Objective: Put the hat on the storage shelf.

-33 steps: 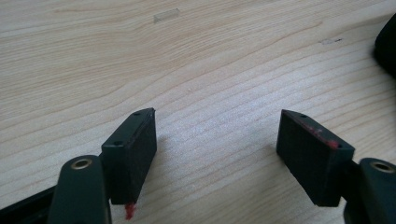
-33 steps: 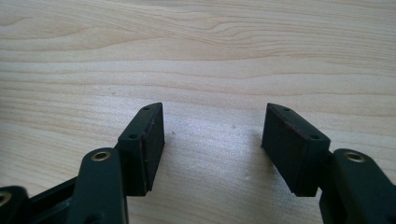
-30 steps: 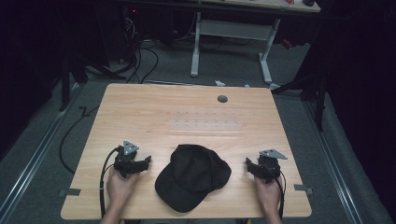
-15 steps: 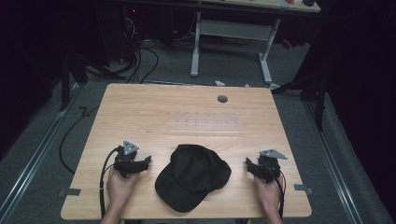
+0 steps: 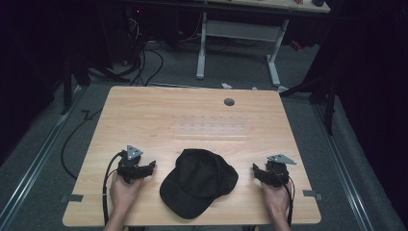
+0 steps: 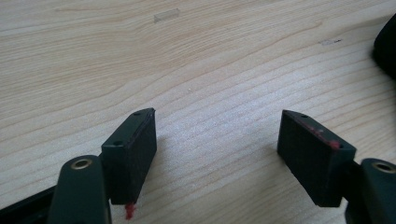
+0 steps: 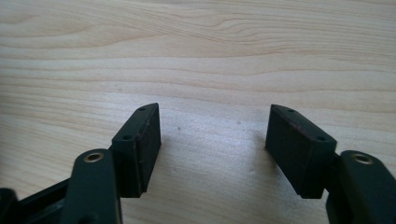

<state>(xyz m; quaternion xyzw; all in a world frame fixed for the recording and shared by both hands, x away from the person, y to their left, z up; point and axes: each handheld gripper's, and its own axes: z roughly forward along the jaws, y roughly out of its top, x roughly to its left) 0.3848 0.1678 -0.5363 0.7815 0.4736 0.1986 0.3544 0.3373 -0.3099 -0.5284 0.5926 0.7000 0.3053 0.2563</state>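
A black baseball cap (image 5: 198, 181) lies on the wooden table (image 5: 192, 110) near its front edge, brim toward the front left. My left gripper (image 5: 148, 166) rests on the table just left of the cap, held by a hand, its jaws open and pointing at the cap. In the left gripper view the open gripper (image 6: 217, 135) has bare wood between its jaws, and the cap's edge (image 6: 386, 46) shows at the far right. My right gripper (image 5: 256, 172) rests right of the cap, also open. In the right gripper view the gripper (image 7: 214, 128) holds nothing.
A small dark round grommet (image 5: 229, 102) sits near the table's far edge. A faint clear strip (image 5: 211, 129) lies across the table's middle. Cables trail from both grippers off the front edge. Beyond the table stand a white desk frame (image 5: 238, 38) and floor cables (image 5: 139, 57).
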